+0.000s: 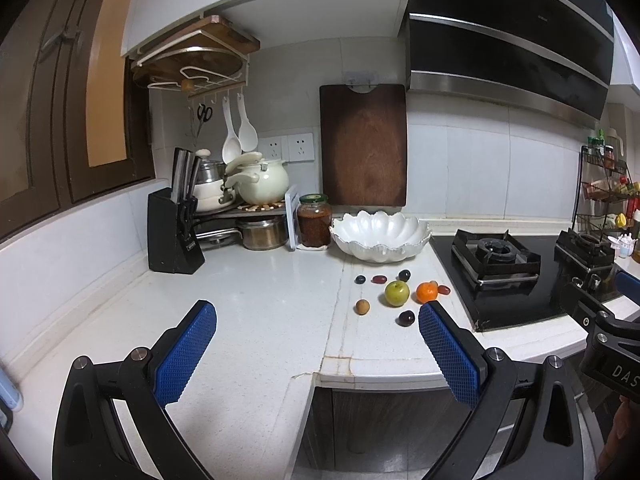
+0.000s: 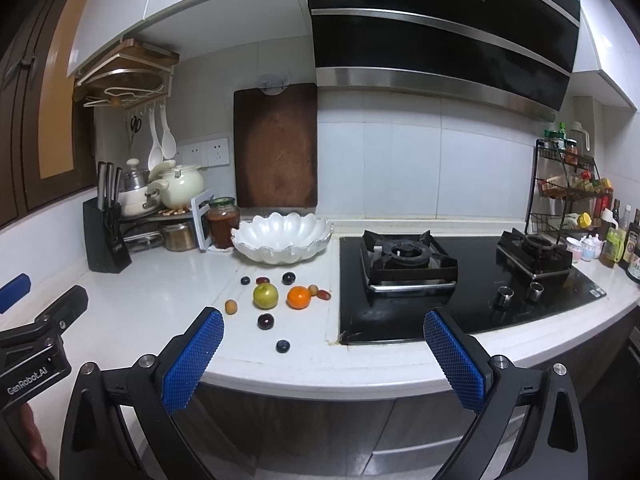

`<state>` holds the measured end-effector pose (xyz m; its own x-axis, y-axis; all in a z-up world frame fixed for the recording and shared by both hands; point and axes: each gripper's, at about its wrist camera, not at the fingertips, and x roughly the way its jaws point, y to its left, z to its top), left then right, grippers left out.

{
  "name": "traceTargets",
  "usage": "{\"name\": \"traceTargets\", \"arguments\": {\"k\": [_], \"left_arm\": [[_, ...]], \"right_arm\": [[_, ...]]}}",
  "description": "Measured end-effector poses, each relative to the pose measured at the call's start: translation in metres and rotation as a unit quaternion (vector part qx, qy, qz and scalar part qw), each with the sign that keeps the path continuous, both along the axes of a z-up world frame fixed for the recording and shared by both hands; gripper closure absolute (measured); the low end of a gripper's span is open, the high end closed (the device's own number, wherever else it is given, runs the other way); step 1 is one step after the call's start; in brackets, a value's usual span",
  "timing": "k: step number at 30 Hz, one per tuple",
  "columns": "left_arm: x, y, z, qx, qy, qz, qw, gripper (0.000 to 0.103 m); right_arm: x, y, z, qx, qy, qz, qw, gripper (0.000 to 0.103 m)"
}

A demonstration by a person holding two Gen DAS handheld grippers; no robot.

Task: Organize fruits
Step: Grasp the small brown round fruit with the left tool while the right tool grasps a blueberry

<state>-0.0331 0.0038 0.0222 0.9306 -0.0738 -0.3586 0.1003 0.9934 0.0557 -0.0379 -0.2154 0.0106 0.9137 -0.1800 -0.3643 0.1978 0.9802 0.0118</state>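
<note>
The white counter [image 2: 152, 280] is carrying everything, with the black gas hob [image 2: 460, 280] sitting just right of the white scalloped bowl [image 2: 282, 240], which is standing empty at the back, in front of the brown cutting board [image 2: 276, 148] leaning on the wall. Left of the bowl a jar [image 2: 224, 222] of red paste is standing, and further left a black knife block [image 2: 105, 240]. The fruits are lying loose on the counter in front of the bowl: a green apple [image 2: 265, 295] and, just right of it, an orange tangerine [image 2: 299, 297]; a dark plum [image 2: 265, 321] nearer the counter's front edge than the apple; a small tan fruit [image 2: 231, 306] left of the apple; dark grapes [image 2: 288, 278] between apple and bowl; a blueberry [image 2: 283, 346] lying farthest from the bowl. The left tongs [image 1: 318, 346] are hovering spread wide, gripping nothing, well in front of the bowl; the right tongs [image 2: 324, 354] are likewise gaping wide and empty, before the hob's front edge.
</note>
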Motion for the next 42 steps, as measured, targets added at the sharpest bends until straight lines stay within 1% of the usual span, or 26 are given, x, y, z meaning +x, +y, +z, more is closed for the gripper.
{"name": "traceTargets", "arguments": {"k": [5, 10, 12, 13, 15, 17, 22, 24, 26, 31, 34, 39, 42], "left_arm": [[0.018, -0.002, -0.007, 0.001, 0.016, -0.006, 0.9999, 0.000], [0.037, -0.006, -0.014, 0.009, 0.026, -0.015, 0.9995, 0.000], [0.047, -0.008, -0.018, 0.012, 0.033, -0.020, 0.9992, 0.003], [0.052, -0.009, -0.020, 0.014, 0.037, -0.024, 0.9989, 0.007], [0.066, -0.013, -0.026, 0.020, 0.047, -0.031, 0.9982, 0.008], [0.077, -0.016, -0.031, 0.025, 0.054, -0.036, 0.9976, 0.013], [0.108, -0.023, -0.044, 0.041, 0.067, -0.049, 0.9957, 0.020], [0.120, -0.026, -0.049, 0.045, 0.074, -0.056, 0.9947, 0.020], [0.130, -0.027, -0.054, 0.047, 0.079, -0.062, 0.9938, 0.023], [0.162, -0.035, -0.073, 0.066, 0.092, -0.084, 0.9900, 0.027], [0.179, -0.040, -0.085, 0.080, 0.102, -0.097, 0.9867, 0.029], [0.206, -0.047, -0.105, 0.087, 0.125, -0.115, 0.9816, 0.033], [0.223, -0.051, -0.117, 0.092, 0.138, -0.125, 0.9782, 0.038]], "right_arm": [[0.015, 0.001, -0.013, 0.002, 0.021, 0.000, 1.000, 0.002], [0.035, 0.000, -0.029, 0.012, 0.045, 0.002, 0.999, 0.007], [0.043, 0.000, -0.034, 0.017, 0.052, 0.004, 0.998, 0.010], [0.049, 0.000, -0.037, 0.019, 0.058, 0.006, 0.998, 0.012], [0.060, 0.001, -0.044, 0.024, 0.069, 0.010, 0.997, 0.014], [0.072, 0.002, -0.051, 0.028, 0.080, 0.014, 0.996, 0.015], [0.098, 0.004, -0.065, 0.027, 0.097, 0.015, 0.995, 0.020], [0.108, 0.006, -0.071, 0.028, 0.104, 0.016, 0.994, 0.021], [0.119, 0.007, -0.079, 0.031, 0.112, 0.019, 0.993, 0.025], [0.146, 0.010, -0.099, 0.038, 0.137, 0.021, 0.990, 0.033], [0.161, 0.011, -0.112, 0.039, 0.152, 0.019, 0.987, 0.037], [0.186, 0.011, -0.134, 0.048, 0.182, 0.020, 0.982, 0.044], [0.198, 0.011, -0.146, 0.053, 0.199, 0.020, 0.978, 0.049]]}}
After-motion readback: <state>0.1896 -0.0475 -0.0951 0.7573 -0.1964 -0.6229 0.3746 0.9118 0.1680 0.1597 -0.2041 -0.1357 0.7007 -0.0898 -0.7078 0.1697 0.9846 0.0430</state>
